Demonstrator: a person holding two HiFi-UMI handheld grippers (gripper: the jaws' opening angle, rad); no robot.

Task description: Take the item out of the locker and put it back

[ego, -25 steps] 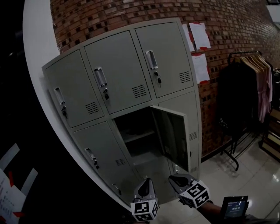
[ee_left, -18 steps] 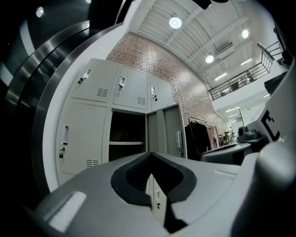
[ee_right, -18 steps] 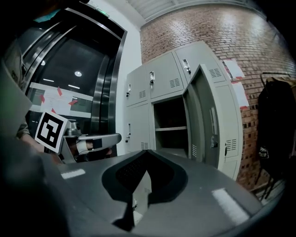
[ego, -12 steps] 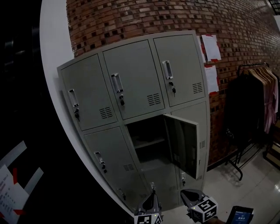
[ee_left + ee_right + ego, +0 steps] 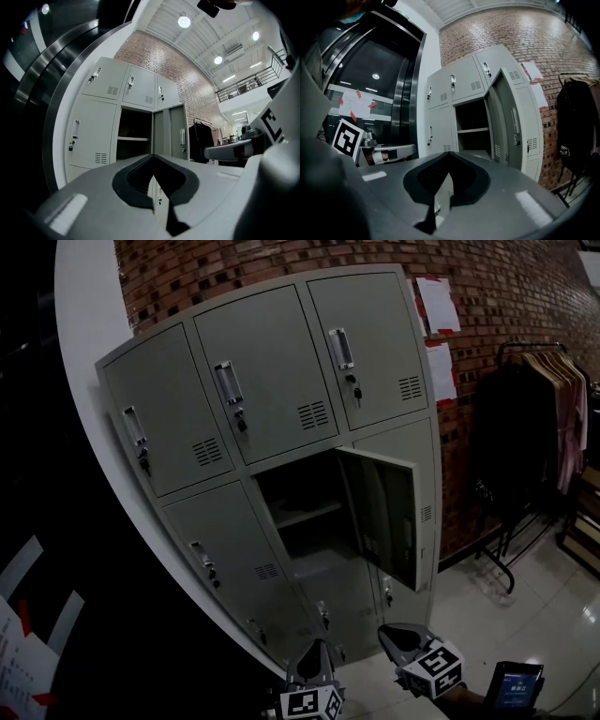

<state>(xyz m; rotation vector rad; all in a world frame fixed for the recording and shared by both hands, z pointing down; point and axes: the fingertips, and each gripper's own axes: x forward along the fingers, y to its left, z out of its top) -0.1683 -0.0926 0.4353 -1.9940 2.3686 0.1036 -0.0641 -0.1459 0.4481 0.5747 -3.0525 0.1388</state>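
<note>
Nearest, low in the head view: left gripper (image 5: 315, 647) and right gripper (image 5: 385, 633), side by side, both pointed level at the locker (image 5: 272, 381) and well short of it. Both clenched, pads together, nothing between them in either gripper view. A small lit screen (image 5: 514, 685) sat at the bottom right, beside the right gripper. Beyond, the locker's middle compartment (image 5: 295, 502) in the lower row stood open, its door (image 5: 384, 512) swung out to the right; the other doors were shut. One shelf (image 5: 302, 514) crossed the opening. Interior dark; the item could not be made out in any view, so it was presumably inside but unconfirmed. Farther off: brick wall (image 5: 525, 287) with papers (image 5: 436, 304), and a clothes rack (image 5: 534, 418) to the right. Risks as judged: the door hung in the right gripper's likely path, and a careless reach could clip its edge or knock it closed. Going into that dark space with jaws shut would shove the item back or off the shelf rather than take it.
</note>
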